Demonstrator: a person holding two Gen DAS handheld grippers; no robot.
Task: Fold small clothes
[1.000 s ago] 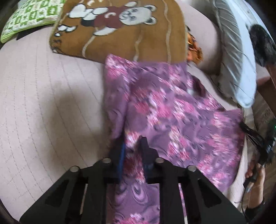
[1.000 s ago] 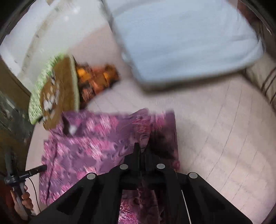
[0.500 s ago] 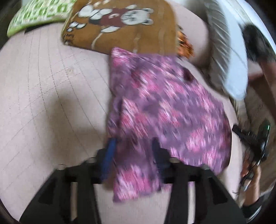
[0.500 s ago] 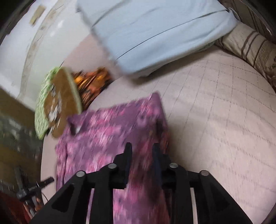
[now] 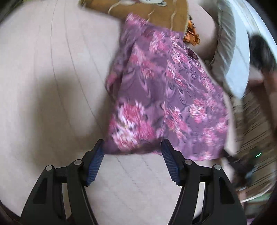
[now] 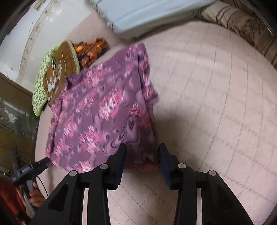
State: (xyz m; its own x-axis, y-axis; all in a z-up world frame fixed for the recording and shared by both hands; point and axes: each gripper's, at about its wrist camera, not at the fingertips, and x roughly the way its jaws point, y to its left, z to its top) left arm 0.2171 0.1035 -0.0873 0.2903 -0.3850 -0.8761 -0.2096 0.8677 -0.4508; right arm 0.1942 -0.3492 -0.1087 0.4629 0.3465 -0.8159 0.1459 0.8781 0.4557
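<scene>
A purple garment with pink flowers (image 5: 166, 93) lies folded flat on the pale quilted bed (image 5: 52, 86). In the left wrist view my left gripper (image 5: 132, 147) is open and empty, its blue-padded fingers just short of the garment's near edge. In the right wrist view the same garment (image 6: 103, 112) lies ahead and to the left. My right gripper (image 6: 142, 151) is open and empty, its fingers either side of the garment's near right corner.
A brown cartoon-print cloth (image 5: 147, 10) and a green patterned cloth (image 6: 41, 90) lie beyond the garment, with an orange cloth (image 6: 90, 48) beside them. A light blue pillow (image 6: 147, 13) and a striped cushion (image 6: 242, 24) sit at the far edge. The other hand-held gripper (image 6: 29, 169) shows at the left.
Both grippers let go of the purple garment and opened. They pulled back toward me, and the garment now lies flat on the bed.
</scene>
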